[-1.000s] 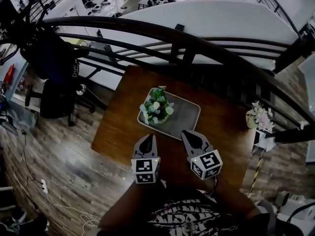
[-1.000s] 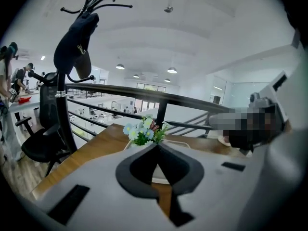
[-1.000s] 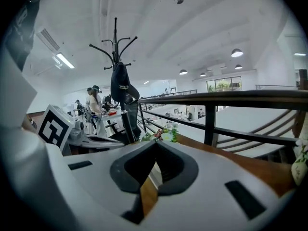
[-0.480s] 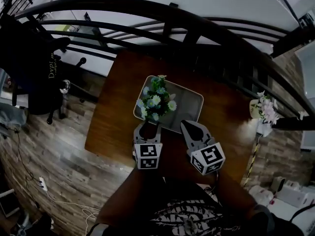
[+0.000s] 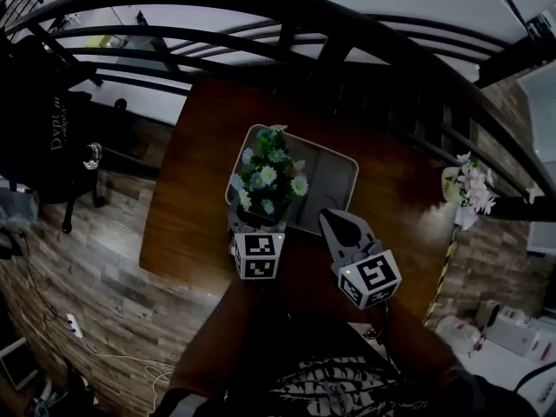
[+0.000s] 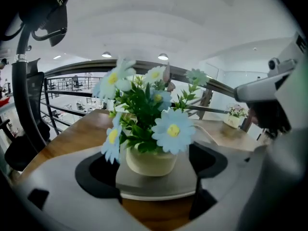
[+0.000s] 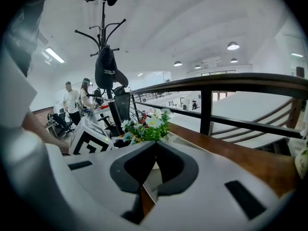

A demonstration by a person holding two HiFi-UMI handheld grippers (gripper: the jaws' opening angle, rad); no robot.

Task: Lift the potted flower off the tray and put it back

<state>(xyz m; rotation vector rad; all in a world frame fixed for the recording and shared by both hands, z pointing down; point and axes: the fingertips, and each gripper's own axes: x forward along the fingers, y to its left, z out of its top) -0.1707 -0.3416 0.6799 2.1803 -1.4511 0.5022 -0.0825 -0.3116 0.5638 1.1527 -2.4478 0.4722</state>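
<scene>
The potted flower (image 5: 265,176) is standing upright on the left part of the tray (image 5: 334,181), with its pot resting on the tray floor. The tray is lying on the wooden table (image 5: 195,172), nearer the table's far side.

The left gripper (image 5: 257,218) is sitting at the near left edge of the tray and pointing toward the flower. Its jaws have just been opening and are now standing well apart. In the left gripper view, the cream pot is showing between the two jaws, with a gap on either side; neither jaw is pressing on it. The blue and white blossoms are rising above the jaws and filling the middle of that view.

The right gripper (image 5: 332,220) is hovering at the near right edge of the tray, just beside the left gripper and to the right of the flower. Its jaws are meeting at the tips with nothing between them. In the right gripper view, the flower is showing beyond the closed tips, slightly to the left, and the left gripper's marker cube (image 7: 89,138) is showing at the left.

A second small flower pot (image 5: 469,189) is standing at the far right. A dark railing (image 5: 330,24) is running past the table's far side.
</scene>
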